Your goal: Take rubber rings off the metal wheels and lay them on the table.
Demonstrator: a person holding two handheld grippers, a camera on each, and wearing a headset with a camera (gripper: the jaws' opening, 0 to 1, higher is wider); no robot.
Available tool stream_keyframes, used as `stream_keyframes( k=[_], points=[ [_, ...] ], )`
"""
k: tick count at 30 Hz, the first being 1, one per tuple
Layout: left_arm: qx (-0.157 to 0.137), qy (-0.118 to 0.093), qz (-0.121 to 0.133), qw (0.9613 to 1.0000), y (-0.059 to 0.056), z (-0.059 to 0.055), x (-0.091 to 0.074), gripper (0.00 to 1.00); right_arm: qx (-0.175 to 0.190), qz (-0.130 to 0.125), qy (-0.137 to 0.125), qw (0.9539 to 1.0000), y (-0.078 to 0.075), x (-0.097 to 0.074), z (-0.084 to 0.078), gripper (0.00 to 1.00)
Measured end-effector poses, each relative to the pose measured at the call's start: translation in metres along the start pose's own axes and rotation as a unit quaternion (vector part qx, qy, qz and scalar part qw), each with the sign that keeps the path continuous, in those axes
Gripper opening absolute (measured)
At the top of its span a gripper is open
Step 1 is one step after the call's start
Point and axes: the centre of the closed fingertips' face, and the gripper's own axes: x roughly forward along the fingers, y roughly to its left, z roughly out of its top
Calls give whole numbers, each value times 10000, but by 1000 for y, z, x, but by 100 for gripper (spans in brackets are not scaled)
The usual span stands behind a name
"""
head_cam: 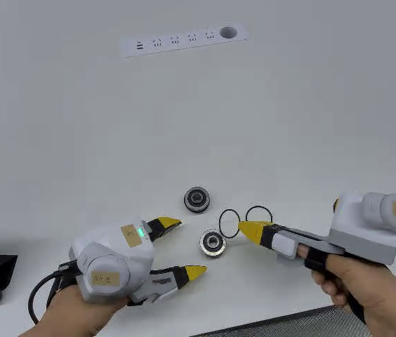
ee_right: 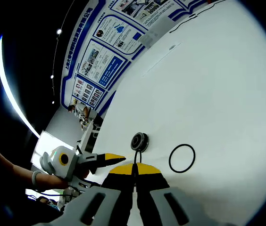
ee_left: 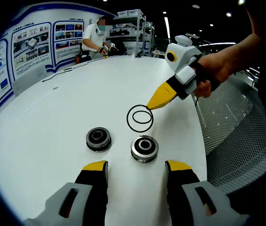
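Looks like you're laying down rubber rings (head_cam: 220,223) near the desk's front edge: right gripper (head_cam: 247,230) pinched shut beside them, left gripper (head_cam: 182,247) gaping wide. Next, probably the darker wheel (head_cam: 196,199).

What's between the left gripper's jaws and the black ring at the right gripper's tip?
One metal wheel, lying flat just ahead of the open left gripper, with the ring beyond it; the left gripper view shows this.

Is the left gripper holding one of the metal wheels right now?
No, the left gripper stands open; the darker metal wheel and the shinier metal wheel lie on the table ahead of it.
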Motion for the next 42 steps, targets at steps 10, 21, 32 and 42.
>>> stream_keyframes(
  k=[10,21,32,42],
  points=[
    [-25,26,31,10000,1,-2,-1,50,245,-331,-263,9988,-28,-11,12,2],
    [-59,41,25,10000,1,-3,-1,49,150,-820,-150,9964,-53,-13,6,2],
    [-82,50,36,9999,2,-4,-2,49,-317,-1081,-26,9936,-55,-12,4,7],
    [-102,27,82,9999,4,-3,-3,48,-722,-1291,-8,9890,-61,-16,6,15]
  ],
)
